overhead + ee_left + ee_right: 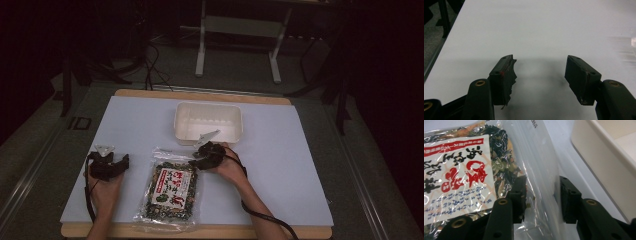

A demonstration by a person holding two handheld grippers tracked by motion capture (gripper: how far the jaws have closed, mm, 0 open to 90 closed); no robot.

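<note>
Lying on the worktop, largest first: the white tray at the far middle, then the bag of dried mix with its printed label, long axis running near-to-far, top edge toward the tray. Bag sits between the two hands, tray just beyond its top right corner. Right gripper is the nearer one, right at that top right corner; left gripper rests well off to the bag's left on bare worktop. In the right gripper view, the right gripper has jaws partly spread, straddling the clear plastic edge of the bag; not clamped yet, looks ready to pinch. Tray wall just beside it. Left gripper jaws wide apart, holding nothing; torn tape on one pad.
</note>
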